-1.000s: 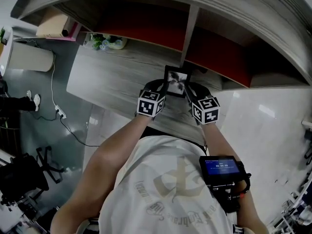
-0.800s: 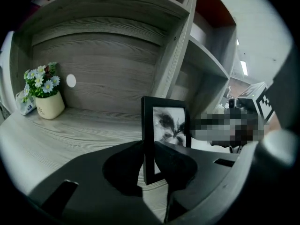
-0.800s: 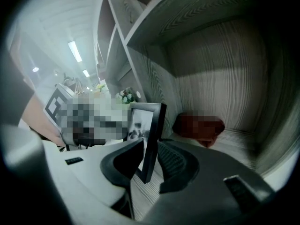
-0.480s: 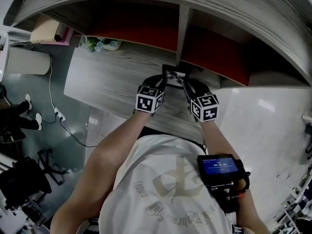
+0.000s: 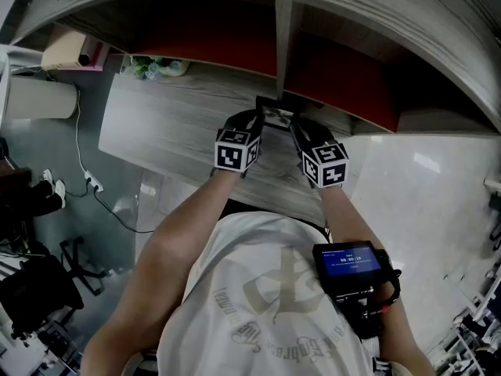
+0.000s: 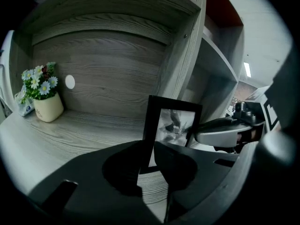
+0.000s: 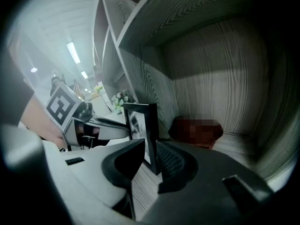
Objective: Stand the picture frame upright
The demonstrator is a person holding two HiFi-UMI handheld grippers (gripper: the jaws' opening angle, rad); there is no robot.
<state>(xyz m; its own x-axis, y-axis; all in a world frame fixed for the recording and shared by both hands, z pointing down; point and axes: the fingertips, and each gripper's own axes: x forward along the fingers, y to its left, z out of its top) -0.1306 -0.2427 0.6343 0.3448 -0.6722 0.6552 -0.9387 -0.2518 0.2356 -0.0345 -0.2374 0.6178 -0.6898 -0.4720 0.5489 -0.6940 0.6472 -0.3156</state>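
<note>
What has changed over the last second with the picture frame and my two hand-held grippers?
The picture frame has been tipped up from leaning back to nearly upright by the shelf divider. The jaws of the right hand-held gripper have just been closing, with the frame's edge between them. Unchanged: the left hand-held gripper grips the frame's other edge; the flower pot has not moved.

Flower pot (image 6: 41, 97) on wooden shelf (image 6: 89, 131)

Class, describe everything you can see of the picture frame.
The picture frame is a thin black rectangle around a greyish print, held nearly upright over the grey wood-look shelf by the divider. The left hand-held gripper clamps its left edge; the right hand-held gripper, jaws just closed further, pinches its right edge.
</note>
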